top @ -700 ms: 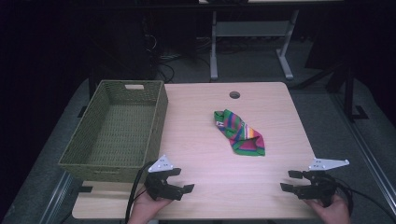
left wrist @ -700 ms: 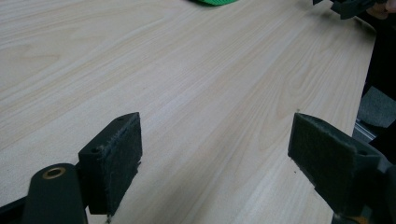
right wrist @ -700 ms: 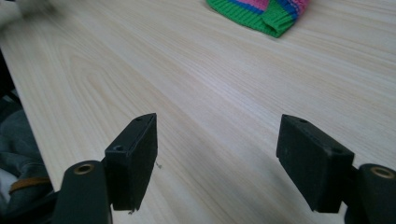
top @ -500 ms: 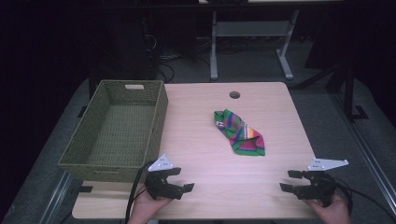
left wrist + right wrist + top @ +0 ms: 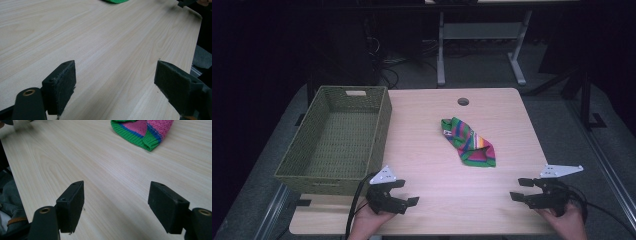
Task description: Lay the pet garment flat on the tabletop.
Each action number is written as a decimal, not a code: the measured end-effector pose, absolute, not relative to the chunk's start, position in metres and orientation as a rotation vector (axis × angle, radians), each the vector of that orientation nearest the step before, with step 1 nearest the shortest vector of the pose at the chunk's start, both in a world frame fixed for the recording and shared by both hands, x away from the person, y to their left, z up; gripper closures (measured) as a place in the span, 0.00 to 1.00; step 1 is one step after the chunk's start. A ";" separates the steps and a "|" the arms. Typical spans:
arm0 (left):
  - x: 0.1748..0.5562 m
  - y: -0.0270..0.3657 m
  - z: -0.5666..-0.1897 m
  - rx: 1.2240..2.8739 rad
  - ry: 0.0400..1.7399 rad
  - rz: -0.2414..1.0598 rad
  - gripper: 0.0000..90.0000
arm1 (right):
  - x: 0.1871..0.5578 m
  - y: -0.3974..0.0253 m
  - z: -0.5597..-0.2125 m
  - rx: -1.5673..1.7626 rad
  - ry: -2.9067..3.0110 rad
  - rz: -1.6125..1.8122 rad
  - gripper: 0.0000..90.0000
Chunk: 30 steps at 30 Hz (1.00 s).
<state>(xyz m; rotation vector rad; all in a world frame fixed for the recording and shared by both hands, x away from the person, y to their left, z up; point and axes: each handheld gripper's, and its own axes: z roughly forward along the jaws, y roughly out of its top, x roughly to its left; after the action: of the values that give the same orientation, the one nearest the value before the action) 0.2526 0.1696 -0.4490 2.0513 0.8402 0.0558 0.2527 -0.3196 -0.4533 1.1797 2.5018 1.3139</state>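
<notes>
Fingers (image 5: 62,82) of left gripper (image 5: 398,194) spread, empty; right gripper (image 5: 521,190) likewise. Multicoloured striped knitted cloth (image 5: 469,142) mid-table, right of green woven basket (image 5: 334,137). Likely soft, light, limp; pinch near green edge.

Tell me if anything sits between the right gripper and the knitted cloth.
Nothing visible does. Bare table lies between the open right gripper and the knitted cloth; the basket stands off to the left.
</notes>
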 end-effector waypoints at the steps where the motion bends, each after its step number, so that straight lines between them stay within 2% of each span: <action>1: 0.253 0.169 -0.450 2.044 0.847 0.050 0.19 | 0.256 -0.320 -0.452 1.178 2.505 1.324 0.31; 30: 0.254 0.171 -0.448 2.022 0.851 0.044 0.19 | 0.300 -0.292 -0.426 1.133 2.599 1.257 0.29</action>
<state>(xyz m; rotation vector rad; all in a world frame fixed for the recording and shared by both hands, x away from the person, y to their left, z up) 0.2539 0.1710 -0.4480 2.0224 0.8512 0.0438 0.2997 -0.2917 -0.4263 1.1327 2.5994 1.2570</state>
